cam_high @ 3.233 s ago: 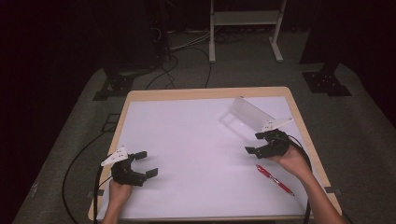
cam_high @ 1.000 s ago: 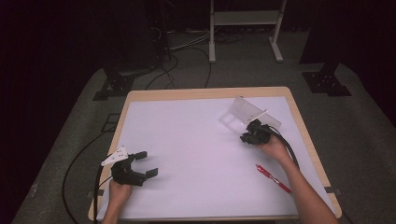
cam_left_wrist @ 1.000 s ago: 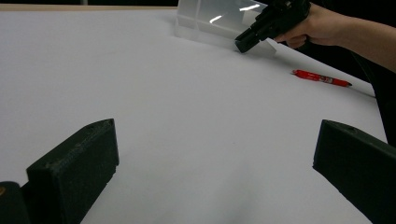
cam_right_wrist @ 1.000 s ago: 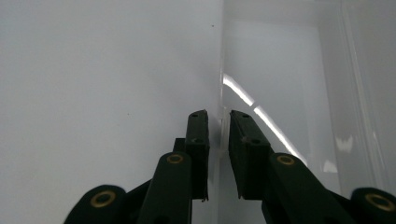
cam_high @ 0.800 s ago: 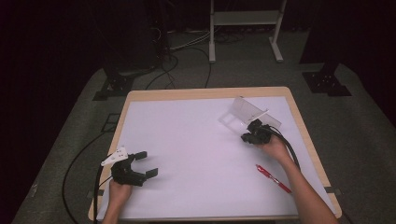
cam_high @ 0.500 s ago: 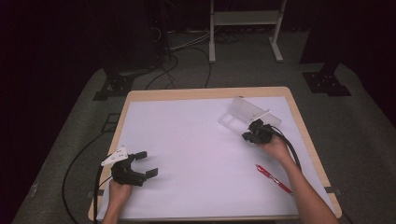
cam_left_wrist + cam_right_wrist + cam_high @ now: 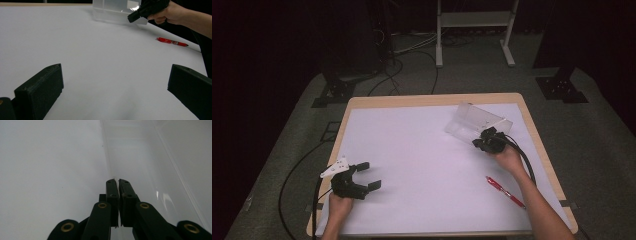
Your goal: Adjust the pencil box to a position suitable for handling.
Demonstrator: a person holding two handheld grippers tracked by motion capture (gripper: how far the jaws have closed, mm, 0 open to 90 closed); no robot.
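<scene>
Black two-jaw tool (image 7: 118, 181) with brass screws, trailing black cable.

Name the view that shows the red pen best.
The high view: the whole red pen lies on the white table cover near the person's right forearm. The left gripper view shows it farther off, low and foreshortened.

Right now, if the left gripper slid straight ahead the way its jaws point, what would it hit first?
Probably nothing nearby: ahead of the open left gripper lies bare white paper. The clear plastic box stands far off, roughly in line, though depth is unclear.
</scene>
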